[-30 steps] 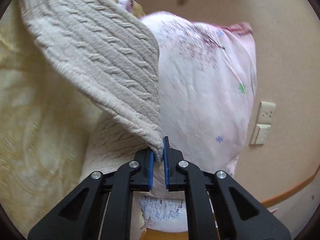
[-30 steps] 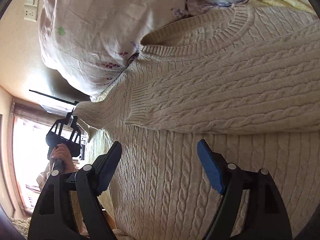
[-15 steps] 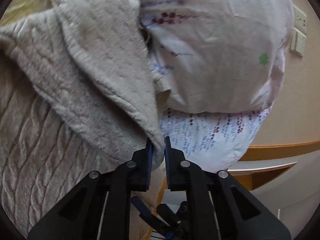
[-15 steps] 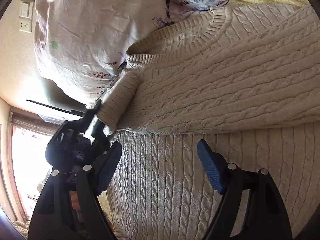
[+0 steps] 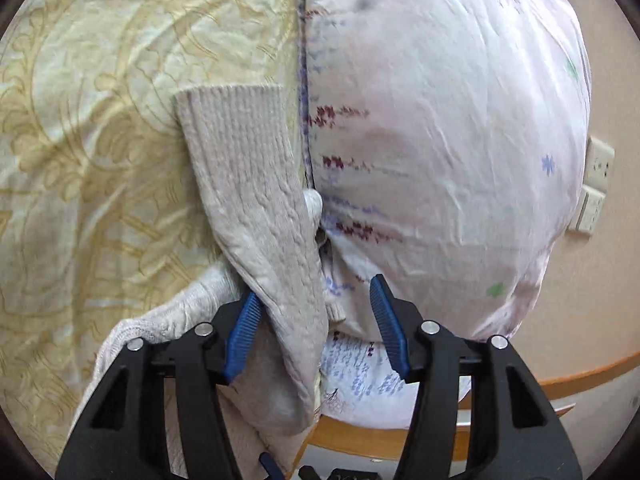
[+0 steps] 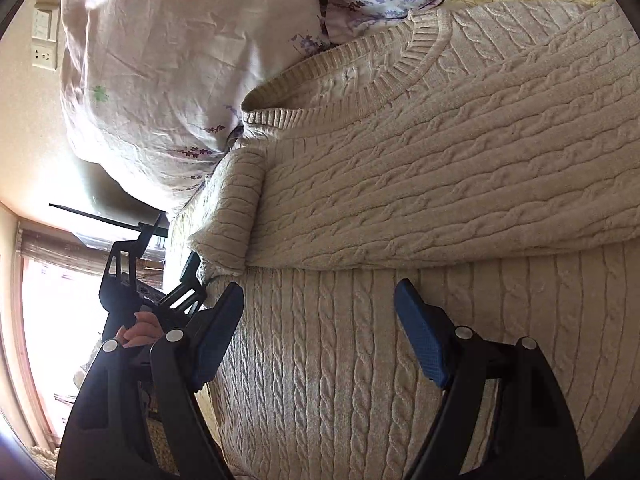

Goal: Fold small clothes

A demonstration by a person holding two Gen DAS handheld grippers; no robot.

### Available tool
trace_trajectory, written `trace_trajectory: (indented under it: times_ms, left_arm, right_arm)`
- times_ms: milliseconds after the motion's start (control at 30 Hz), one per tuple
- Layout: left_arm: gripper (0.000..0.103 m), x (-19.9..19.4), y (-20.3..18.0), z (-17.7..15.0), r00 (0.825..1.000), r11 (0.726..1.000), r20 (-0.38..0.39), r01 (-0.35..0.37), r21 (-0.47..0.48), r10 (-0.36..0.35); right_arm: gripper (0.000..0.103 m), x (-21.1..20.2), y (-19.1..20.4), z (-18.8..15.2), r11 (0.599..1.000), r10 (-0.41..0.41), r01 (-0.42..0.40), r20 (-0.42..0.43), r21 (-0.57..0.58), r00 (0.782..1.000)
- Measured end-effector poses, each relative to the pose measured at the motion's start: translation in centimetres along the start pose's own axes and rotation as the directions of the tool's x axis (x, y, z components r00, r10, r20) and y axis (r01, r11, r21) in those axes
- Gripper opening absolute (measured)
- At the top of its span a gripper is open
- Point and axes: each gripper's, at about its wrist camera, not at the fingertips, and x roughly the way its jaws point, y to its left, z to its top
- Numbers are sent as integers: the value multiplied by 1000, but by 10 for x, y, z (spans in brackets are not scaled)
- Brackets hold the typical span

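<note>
Against the pillow (image 5: pixel 440 128) a cream sweater (image 6: pixel 400 184) is spread on the bed (image 5: pixel 100 120), its collar nearest the pillow. One sleeve (image 5: pixel 256 208) has been laid across the body beside the pillow. The left hand-held gripper (image 5: pixel 316 332) has just been opening; the sleeve lies between its parted jaws, unpressed. The right hand-held gripper (image 6: pixel 320 340) is held wide apart above the body, empty. Folding of the body is judged still to be done.
</note>
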Motion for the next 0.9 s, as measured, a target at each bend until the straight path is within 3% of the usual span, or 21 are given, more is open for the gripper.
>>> trace_trajectory:
  times_ms: [67,200,300,400,500,600,667,700,767,833,900]
  left_arm:
    - [48,0,-2,6,1000,1000,18,11,5,-11]
    - [14,14,-18,4,997,995,-53,65,71,-61]
    - [10,34,-43,-17,987,978,-133,115,176,-92]
    - [10,59,-72,-49,965,937,-246,161,309,-85]
    - [10,87,-97,-97,930,857,-368,200,476,-12]
    - [10,117,-105,-153,874,746,-463,211,631,145]
    - [14,137,-95,-192,822,652,-483,191,734,303]
    - [20,145,-85,-208,790,599,-477,179,781,385]
    - [33,150,-66,-233,732,520,-473,190,833,490]
    - [46,144,-58,-244,710,462,-460,212,861,533]
    - [56,131,-61,-245,719,415,-451,245,876,528]
  right_arm:
    - [79,-3,-1,0,1000,-3,3,11,2,1000]
    - [79,-16,-11,2,1000,-13,12,51,21,999]
    - [79,-30,-24,5,998,-19,13,93,62,995]
    - [79,-47,-38,6,995,-36,22,145,93,989]
    - [79,-70,-55,6,990,-60,31,213,137,975]
    - [79,-89,-76,4,981,-81,29,267,193,960]
    - [79,-99,-87,2,971,-94,21,296,240,951]
    - [79,-103,-94,1,965,-99,15,308,263,946]
    - [79,-110,-103,0,957,-98,1,322,289,942]
    - [79,-113,-105,1,957,-104,4,331,289,938]
    - [72,-114,-104,3,966,-107,17,337,258,936]
